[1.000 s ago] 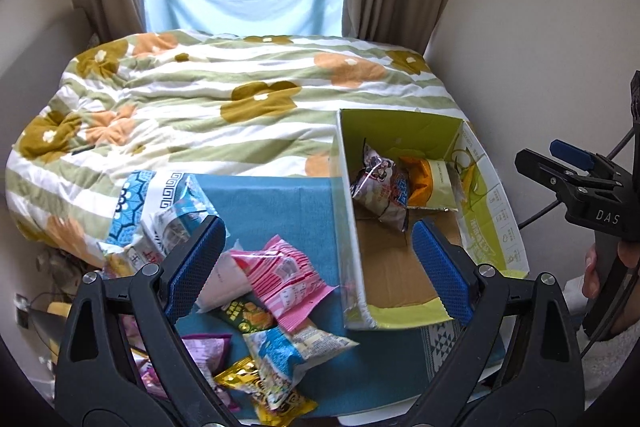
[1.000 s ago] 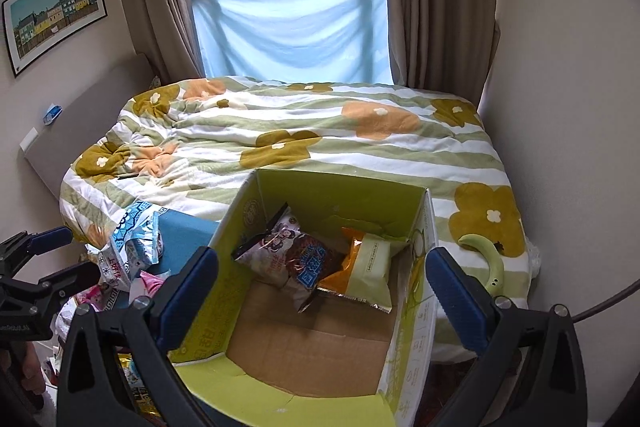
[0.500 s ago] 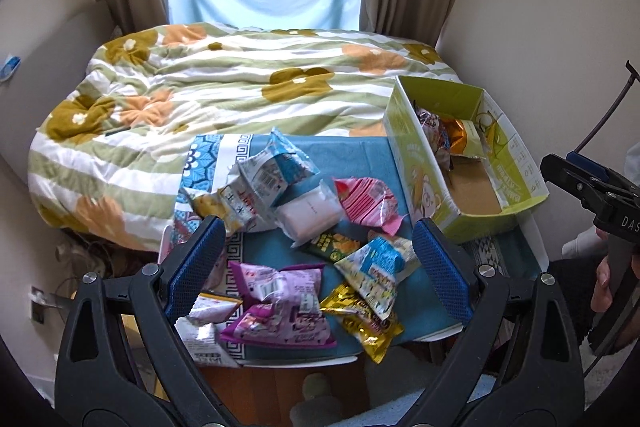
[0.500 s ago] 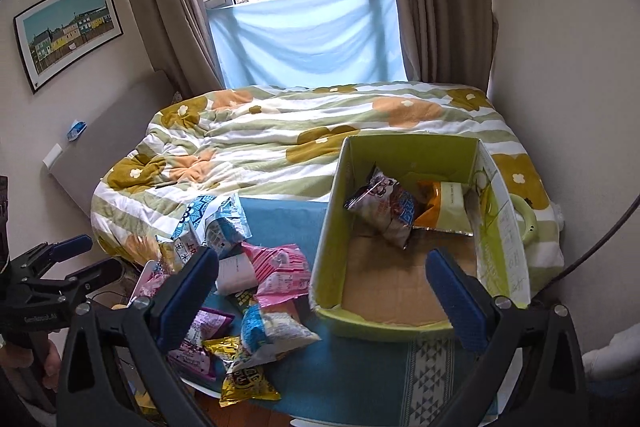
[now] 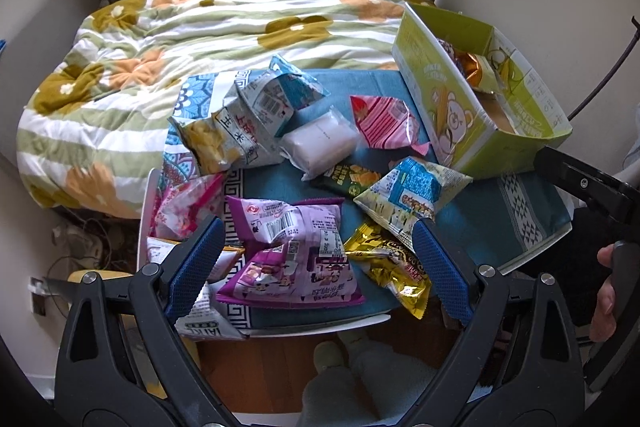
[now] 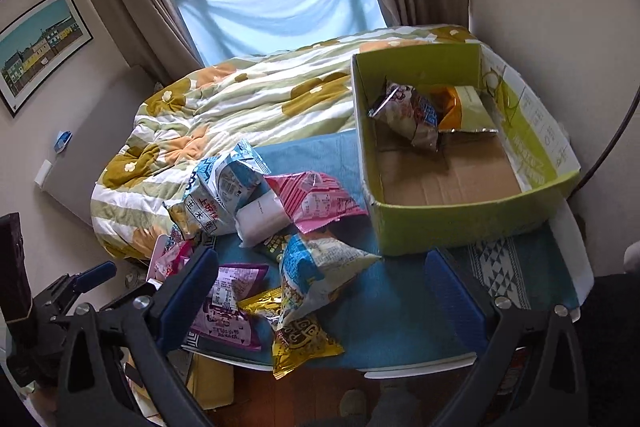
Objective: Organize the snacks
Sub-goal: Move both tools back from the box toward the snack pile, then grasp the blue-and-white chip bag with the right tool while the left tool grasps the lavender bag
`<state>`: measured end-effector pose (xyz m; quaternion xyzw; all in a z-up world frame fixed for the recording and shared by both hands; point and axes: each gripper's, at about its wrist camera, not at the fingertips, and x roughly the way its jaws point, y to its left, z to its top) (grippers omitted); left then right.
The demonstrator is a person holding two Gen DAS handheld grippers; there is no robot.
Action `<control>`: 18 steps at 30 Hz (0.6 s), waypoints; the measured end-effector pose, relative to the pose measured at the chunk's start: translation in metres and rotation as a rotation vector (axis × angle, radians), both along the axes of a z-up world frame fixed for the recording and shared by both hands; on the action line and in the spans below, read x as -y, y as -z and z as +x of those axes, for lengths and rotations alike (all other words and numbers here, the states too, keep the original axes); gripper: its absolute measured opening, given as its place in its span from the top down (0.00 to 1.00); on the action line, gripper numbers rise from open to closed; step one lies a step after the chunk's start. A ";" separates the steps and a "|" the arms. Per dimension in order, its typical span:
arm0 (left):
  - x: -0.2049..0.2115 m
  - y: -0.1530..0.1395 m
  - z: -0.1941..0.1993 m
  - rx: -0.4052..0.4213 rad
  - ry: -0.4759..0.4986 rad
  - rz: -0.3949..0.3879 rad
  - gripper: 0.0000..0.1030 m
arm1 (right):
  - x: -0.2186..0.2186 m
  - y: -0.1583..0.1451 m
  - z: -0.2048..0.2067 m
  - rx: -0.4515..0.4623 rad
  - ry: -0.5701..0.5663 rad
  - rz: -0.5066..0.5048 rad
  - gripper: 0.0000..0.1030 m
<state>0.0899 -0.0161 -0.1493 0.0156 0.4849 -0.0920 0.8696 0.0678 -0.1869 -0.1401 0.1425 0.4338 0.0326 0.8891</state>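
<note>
Snacks (image 5: 288,251) lie loose on the bench (image 5: 520,215), and we hold both grippers above them with nothing in either. Our left gripper (image 5: 316,267) has its jaws spread wide over the purple packet (image 5: 294,267), with a gold packet (image 5: 394,267) just inside the right-hand pad and neither pad touching a packet. Our right gripper (image 6: 320,287) also has its jaws spread; between them we see the blue-and-white packet (image 6: 316,267) lying partly over the gold one (image 6: 302,343).

Further out, a white packet (image 5: 320,143), a pink striped packet (image 5: 384,125) and a blue-grey packet (image 5: 276,99) crowd the middle of the teal cloth (image 6: 400,299) that covers the bench. The green cardboard box (image 6: 472,219) stands on the bench's far right corner, open at the top, with two packets (image 6: 408,115) leaning in its back end and most of its brown floor bare. Beyond the bench lies the bed with a flowered quilt (image 6: 248,99).
</note>
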 end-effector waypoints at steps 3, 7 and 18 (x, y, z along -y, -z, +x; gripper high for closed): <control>0.010 0.024 0.008 -0.036 -0.019 0.037 0.09 | -0.002 0.025 0.004 -0.039 -0.002 0.031 0.00; 0.018 0.053 0.019 -0.084 -0.032 0.080 0.09 | -0.003 0.058 0.017 -0.091 -0.008 0.090 0.00; 0.013 0.097 0.044 -0.171 -0.097 0.126 0.18 | -0.006 0.111 0.045 -0.195 -0.011 0.172 0.00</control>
